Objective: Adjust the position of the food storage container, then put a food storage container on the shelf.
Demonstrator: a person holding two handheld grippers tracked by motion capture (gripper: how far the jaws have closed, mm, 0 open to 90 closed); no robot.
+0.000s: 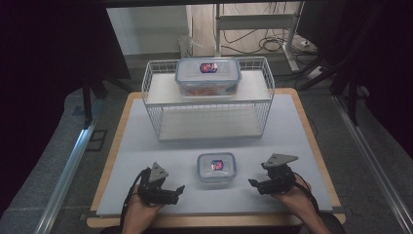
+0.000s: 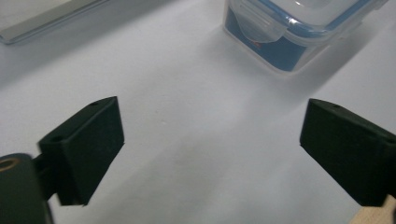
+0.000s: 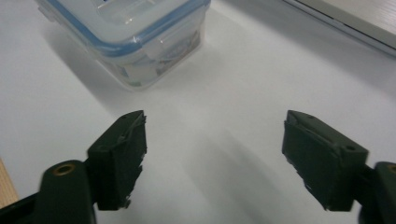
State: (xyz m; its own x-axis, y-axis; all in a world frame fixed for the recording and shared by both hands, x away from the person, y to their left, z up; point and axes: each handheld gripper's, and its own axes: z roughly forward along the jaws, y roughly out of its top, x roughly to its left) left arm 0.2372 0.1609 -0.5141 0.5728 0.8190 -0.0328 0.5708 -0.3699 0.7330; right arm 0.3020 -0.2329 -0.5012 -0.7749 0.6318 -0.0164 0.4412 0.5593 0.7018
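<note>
While both grippers flank it untouched, the small box awaits pickup; findings below.

Small box point(image 1: 215, 168): sits on the white mat point(image 1: 302, 126) near the front edge, between the two grippers, apart from both. Clear tub, blue-sealed lid, latches look shut, upright.
Left gripper point(image 1: 173, 193): jaws wide, nothing between them; the left gripper view has the box point(image 2: 289, 35) ahead and off to the upper right.
Right gripper point(image 1: 255, 185): jaws wide, empty; box point(image 3: 135, 37) ahead, upper left in the right gripper view.
Wire rack point(image 1: 208, 105): at the back of the mat, well apart from the small box; large box point(image 1: 208, 75) on its top shelf.
Orientation: the small box's long axis runs approx. left-right across the table, short ends facing the grippers, lid label up.
Risk 1: uneven closing from the two sides; whichever jaw lands first would prob. shove the box sideways on the smooth mat.
Risk 2: a jaw catching an end latch could pop it or tilt the tub.
Risk 3: a grip on the slick clear wall w/o enough squeeze may slip on lift.
Risk 4: if headed for the rack, a low carry could clip the wire rim.
</note>
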